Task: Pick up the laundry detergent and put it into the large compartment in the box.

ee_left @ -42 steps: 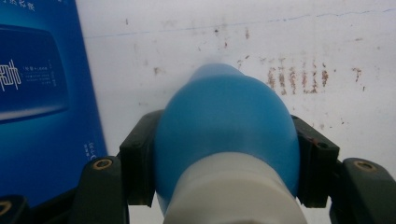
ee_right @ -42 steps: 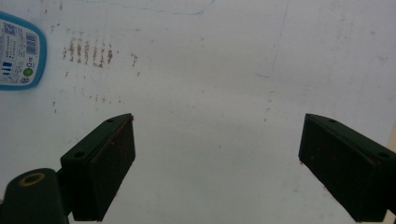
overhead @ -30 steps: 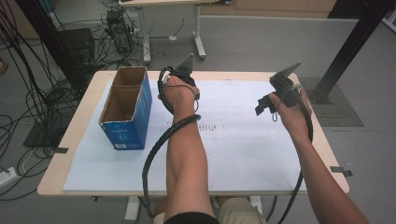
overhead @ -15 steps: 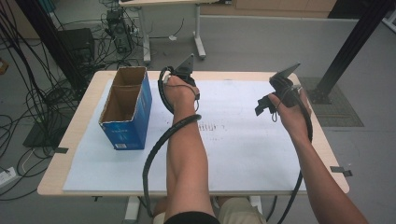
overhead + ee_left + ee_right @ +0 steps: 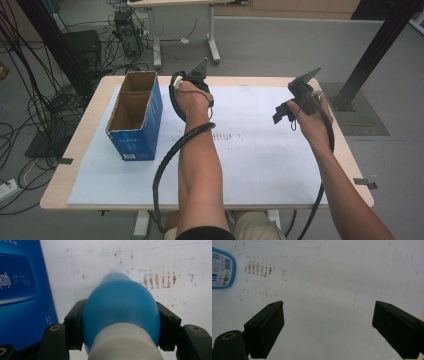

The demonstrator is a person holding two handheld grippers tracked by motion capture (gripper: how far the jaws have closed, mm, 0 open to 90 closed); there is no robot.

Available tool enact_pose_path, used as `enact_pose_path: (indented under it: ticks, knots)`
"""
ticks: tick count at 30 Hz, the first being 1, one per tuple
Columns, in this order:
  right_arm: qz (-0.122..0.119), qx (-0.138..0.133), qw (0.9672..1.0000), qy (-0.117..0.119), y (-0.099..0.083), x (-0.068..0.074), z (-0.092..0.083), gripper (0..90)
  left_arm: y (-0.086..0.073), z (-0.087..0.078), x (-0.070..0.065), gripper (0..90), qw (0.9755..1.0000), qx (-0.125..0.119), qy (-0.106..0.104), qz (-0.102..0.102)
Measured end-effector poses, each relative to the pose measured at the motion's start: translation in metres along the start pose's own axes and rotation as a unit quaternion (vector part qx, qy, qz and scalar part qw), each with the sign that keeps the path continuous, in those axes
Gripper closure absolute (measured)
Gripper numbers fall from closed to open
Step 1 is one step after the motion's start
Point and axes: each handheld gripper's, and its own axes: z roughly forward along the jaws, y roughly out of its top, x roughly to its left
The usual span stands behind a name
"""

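Left gripper (image 5: 120, 340): jaws clamped on a blue bottle (image 5: 121, 312), one black pad pressed to each flank of its rounded blue body, with a white section of the bottle nearest the camera and the narrower blue end pointing away from the jaws toward the white sheet (image 5: 175, 260). Just beyond the bottle's far end the sheet carries a short row of rusty brown marks (image 5: 158, 278). To the left of the jaws in the left gripper view stands the blue side of a box (image 5: 22, 290), close beside the bottle; whether bottle and box touch cannot be judged from this angle. Right gripper (image 5: 328, 330): jaws spread wide, nothing between the pads, bare sheet under them. Far from these jaws, at the upper left of the right gripper view, a blue-edged label with small print shows, probably the held bottle seen from the other side, though too little is visible to be certain. In the high view the left gripper (image 5: 192, 82) sits just to the right of the open-topped blue box (image 5: 135, 117), which stands near the table's (image 5: 70, 165) left edge, and the right gripper (image 5: 295, 102) hangs over the sheet's right part, well apart from the left one. A black cable (image 5: 172, 150) trails back along the left forearm.
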Motion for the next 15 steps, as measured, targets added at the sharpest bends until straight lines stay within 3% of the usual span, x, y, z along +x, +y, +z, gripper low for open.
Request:
enact_pose_path:
  ticks: [15]
  knots:
    - [-0.002,0.001,1.0,-0.001,0.0009,0.0011,0.001,10.7,0.001,0.0,-0.0007,37.9,1.0,0.003,0.001,0.002]
